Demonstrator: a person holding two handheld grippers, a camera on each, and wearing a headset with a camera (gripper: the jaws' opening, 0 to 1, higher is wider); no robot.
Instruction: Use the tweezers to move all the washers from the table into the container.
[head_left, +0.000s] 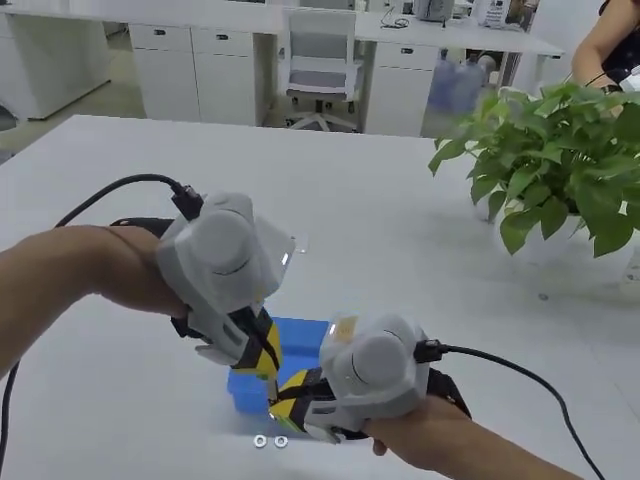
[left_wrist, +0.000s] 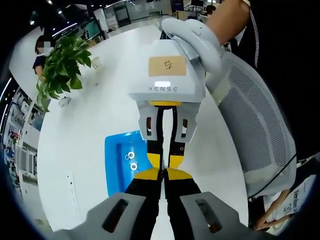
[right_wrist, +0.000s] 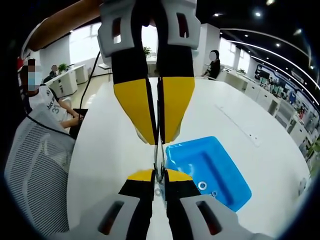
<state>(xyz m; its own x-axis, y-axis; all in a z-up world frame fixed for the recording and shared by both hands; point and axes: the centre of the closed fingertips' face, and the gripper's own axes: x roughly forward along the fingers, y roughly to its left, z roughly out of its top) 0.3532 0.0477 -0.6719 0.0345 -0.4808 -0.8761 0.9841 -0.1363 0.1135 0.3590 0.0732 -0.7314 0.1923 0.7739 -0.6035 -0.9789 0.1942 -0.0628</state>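
Thin metal tweezers (right_wrist: 158, 150) run between two pairs of yellow-tipped jaws that meet tip to tip. My left gripper (left_wrist: 165, 172) is shut on one end and my right gripper (right_wrist: 160, 176) on the other. In the head view the left gripper (head_left: 268, 372) comes down from the upper left and the right gripper (head_left: 280, 400) from the lower right, over a blue container (head_left: 300, 335). Two washers (head_left: 270, 440) lie on the white table in front of it. The container (left_wrist: 117, 165) holds two washers (left_wrist: 132, 161), also seen in the right gripper view (right_wrist: 202, 186).
A leafy potted plant (head_left: 555, 160) stands on the table at the right. Cables (head_left: 110, 195) trail from both grippers. Beyond the far table edge are an office chair (head_left: 322, 65) and white drawers. A mesh chair (left_wrist: 250, 125) is close behind me.
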